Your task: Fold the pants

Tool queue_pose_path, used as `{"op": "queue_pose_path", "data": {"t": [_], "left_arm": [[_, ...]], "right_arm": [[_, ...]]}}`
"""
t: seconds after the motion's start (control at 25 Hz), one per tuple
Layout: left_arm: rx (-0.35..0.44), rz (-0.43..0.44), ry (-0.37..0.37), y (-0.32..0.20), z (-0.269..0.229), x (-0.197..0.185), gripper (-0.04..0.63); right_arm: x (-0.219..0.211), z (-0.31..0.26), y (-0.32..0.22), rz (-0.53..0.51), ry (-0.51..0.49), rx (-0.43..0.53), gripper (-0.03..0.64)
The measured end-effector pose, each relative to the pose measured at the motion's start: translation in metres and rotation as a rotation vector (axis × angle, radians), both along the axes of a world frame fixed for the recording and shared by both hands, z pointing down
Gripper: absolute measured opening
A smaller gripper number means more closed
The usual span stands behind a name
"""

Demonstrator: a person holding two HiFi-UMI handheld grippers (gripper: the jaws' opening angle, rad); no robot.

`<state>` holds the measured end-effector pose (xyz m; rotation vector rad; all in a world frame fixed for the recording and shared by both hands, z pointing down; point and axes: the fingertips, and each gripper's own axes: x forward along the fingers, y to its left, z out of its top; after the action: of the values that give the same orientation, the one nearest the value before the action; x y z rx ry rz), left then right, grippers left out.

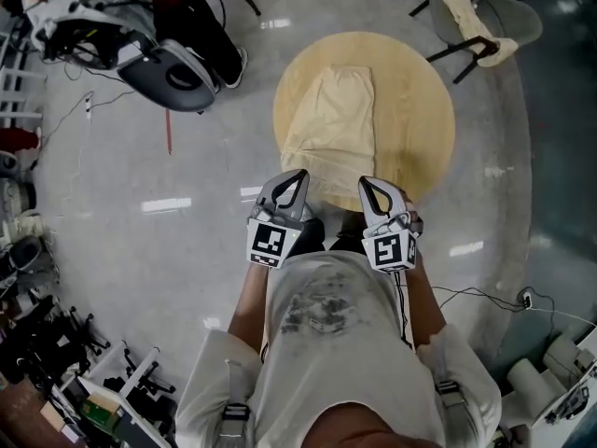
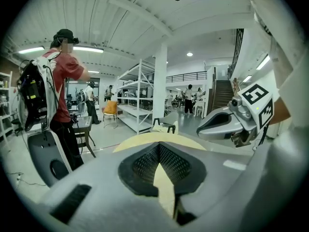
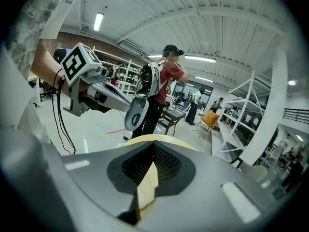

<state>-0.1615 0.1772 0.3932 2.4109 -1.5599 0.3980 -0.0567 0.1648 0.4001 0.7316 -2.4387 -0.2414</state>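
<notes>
One pants [image 1: 328, 119] — one table [image 1: 424, 110] | two hand-held grippers [image 1: 300, 175] [image 1: 366, 185], both pinching pants

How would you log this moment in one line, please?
left gripper: shut on pants | right gripper: shut on pants | pants: lying on round table

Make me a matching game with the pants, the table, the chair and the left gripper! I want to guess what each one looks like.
Things:
1. pants
2. table
3. chair
4. left gripper

Descriptions:
A. round, light wood
B. grey, standing on the floor
C. clamped shut on tan cloth
D. tan, lying on the tabletop

Pairs: 1-D, 2-A, 3-B, 4-C
</notes>
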Motion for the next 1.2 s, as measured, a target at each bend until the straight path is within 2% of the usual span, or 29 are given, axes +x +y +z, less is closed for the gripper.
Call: {"op": "queue_pose_path", "data": {"t": [0.24,0.56,1.2], "left_arm": [[-0.028,0.09,-0.014,0.008,0.024,0.007,0.006],[-0.066,0.174,-0.056,0.008,0.055,0.013,0.006],[-0.135,0.251,-0.134,0.008,0.122,0.012,0.006]], "right_arm": [[0.009,0.017,0.009,0.085,-0.011,-0.037,0.009],[0.022,0.039,0.012,0.142,0.024,-0.064,0.009],[0.024,0.096,0.013,0.146,0.069,-0.116,0.009]]}}
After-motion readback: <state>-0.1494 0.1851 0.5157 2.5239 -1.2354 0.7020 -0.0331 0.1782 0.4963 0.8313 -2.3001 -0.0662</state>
